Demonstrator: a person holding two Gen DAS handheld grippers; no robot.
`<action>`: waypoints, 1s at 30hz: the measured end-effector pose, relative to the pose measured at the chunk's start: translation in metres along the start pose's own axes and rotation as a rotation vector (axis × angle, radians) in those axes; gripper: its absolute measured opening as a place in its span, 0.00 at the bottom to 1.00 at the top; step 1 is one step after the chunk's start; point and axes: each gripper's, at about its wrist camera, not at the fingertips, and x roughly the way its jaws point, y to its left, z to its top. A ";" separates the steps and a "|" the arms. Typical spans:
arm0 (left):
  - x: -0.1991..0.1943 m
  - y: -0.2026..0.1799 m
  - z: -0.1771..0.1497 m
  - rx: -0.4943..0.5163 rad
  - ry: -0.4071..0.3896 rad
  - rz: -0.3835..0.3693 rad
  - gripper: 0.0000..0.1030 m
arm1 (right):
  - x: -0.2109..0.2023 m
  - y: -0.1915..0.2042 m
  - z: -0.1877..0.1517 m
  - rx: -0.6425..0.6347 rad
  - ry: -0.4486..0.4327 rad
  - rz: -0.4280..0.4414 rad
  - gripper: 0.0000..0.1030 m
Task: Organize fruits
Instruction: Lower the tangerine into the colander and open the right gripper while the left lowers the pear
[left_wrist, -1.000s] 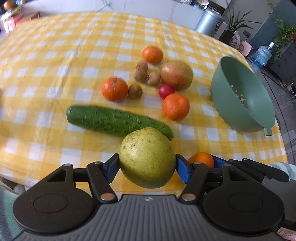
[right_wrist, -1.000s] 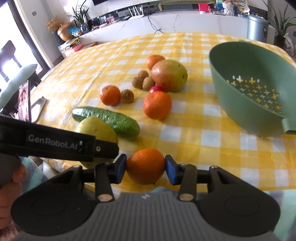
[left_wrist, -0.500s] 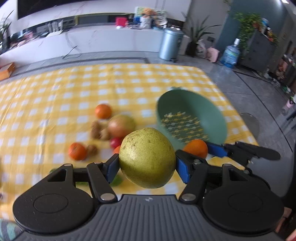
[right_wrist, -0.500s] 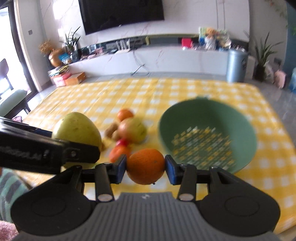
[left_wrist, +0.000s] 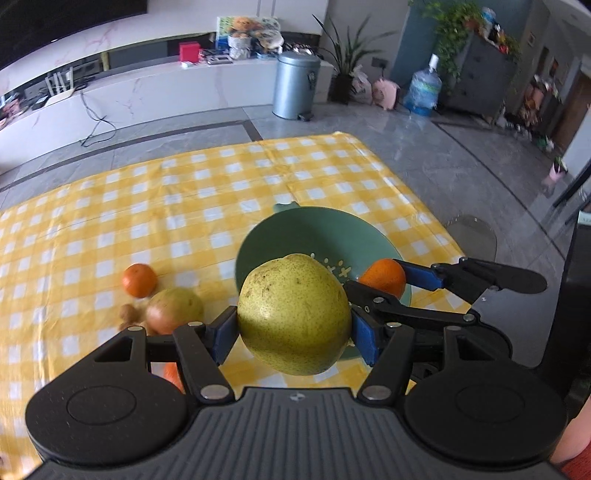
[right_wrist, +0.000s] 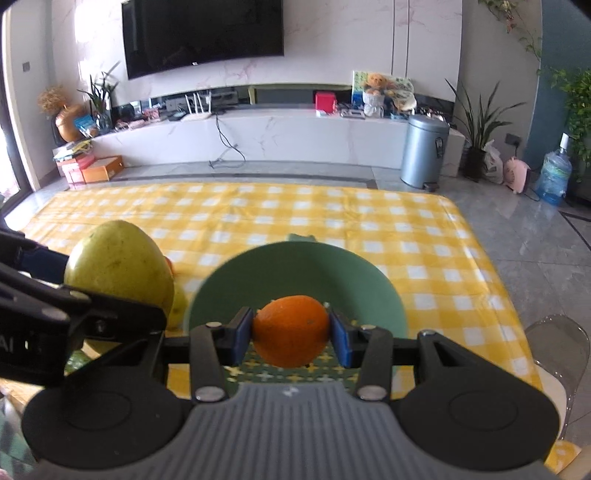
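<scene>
Ahead of you a dark television (right_wrist: 202, 35) hangs on a pale marbled wall (right_wrist: 332, 40), above a long white console (right_wrist: 280, 134) crowded with small items. A silver pedal bin (right_wrist: 424, 150) stands on the grey tiled floor (right_wrist: 524, 236) at the console's right end, beside a potted plant (right_wrist: 476, 125). Further right you see a blue water jug (right_wrist: 554, 177) against a teal wall. Daylight enters from your left. The tabletop (right_wrist: 258, 210) wears a yellow-checked cloth.
</scene>
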 end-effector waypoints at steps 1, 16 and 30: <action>0.005 -0.001 0.002 0.006 0.011 -0.002 0.71 | 0.004 -0.003 0.000 -0.004 0.011 -0.003 0.41; 0.073 -0.010 0.015 0.131 0.161 0.008 0.71 | 0.064 -0.010 -0.006 -0.113 0.202 0.019 0.41; 0.113 -0.006 0.012 0.146 0.263 0.029 0.71 | 0.093 -0.006 -0.011 -0.170 0.333 0.030 0.41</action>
